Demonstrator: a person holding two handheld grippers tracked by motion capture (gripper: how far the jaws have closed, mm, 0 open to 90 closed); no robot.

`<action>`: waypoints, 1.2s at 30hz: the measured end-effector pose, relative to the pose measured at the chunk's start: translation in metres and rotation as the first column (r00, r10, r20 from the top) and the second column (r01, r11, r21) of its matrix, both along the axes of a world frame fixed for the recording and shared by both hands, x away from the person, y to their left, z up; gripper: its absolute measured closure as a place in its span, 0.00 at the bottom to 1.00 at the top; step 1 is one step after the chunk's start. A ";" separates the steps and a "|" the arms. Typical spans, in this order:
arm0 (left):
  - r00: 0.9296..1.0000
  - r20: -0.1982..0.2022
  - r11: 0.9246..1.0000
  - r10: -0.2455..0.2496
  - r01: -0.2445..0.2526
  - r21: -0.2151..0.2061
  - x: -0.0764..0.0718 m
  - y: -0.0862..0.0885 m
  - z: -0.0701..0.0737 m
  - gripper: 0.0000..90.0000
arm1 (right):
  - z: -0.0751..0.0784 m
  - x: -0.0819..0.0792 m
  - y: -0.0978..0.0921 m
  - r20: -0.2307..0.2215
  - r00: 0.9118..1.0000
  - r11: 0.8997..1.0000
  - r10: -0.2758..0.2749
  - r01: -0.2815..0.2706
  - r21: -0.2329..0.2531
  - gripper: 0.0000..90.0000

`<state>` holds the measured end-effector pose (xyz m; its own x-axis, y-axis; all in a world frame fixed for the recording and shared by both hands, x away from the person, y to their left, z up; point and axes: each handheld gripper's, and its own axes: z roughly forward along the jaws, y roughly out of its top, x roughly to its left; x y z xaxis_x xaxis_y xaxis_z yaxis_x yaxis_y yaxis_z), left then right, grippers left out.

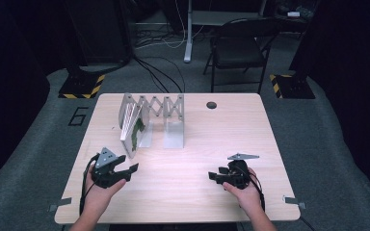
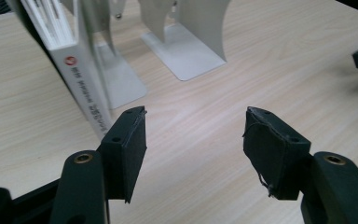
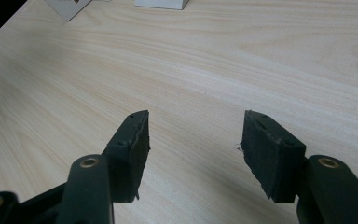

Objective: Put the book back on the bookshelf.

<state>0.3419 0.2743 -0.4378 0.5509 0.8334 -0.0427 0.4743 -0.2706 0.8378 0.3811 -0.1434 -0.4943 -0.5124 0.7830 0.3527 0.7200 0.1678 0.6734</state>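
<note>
Here, a pale wooden table [image 1: 183,192] seen from above, with an expanding metal book rack [image 1: 160,108] standing toward its far left. In the rack's left slot, a white-spined book [image 1: 131,126] leaning to the left, its green-patterned cover facing right; the neighbouring slot to the right holding nothing. Near the front left edge, the left gripper [image 1: 130,172] held in the left hand [image 1: 101,190], jaws spread wide with nothing between them, aimed toward the table's middle. In the left gripper view, the same book [image 2: 81,79] just beyond the left jaw, tilted, apart from the pads, with a white rack foot [image 2: 186,58] farther on. Near the front right, the right gripper [image 1: 214,177] gripped by the right hand [image 1: 243,190], pointing left across the bare wood. In the right gripper view, jaws likewise wide apart over the tabletop [image 3: 205,65], clamped on nothing. Both grippers well apart from each other.
</note>
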 end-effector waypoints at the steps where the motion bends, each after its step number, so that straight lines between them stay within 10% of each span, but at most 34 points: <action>1: 1.000 0.007 1.000 -0.013 0.013 0.011 -0.002 -0.001 -0.001 0.44 | 0.000 0.000 0.000 0.002 1.000 1.000 0.001 -0.001 -0.001 0.46; 36: 0.996 -0.069 0.996 -0.056 0.061 0.060 -0.015 0.001 -0.058 0.44 | -0.003 0.001 0.006 -0.013 1.000 1.000 0.009 -0.009 -0.019 0.46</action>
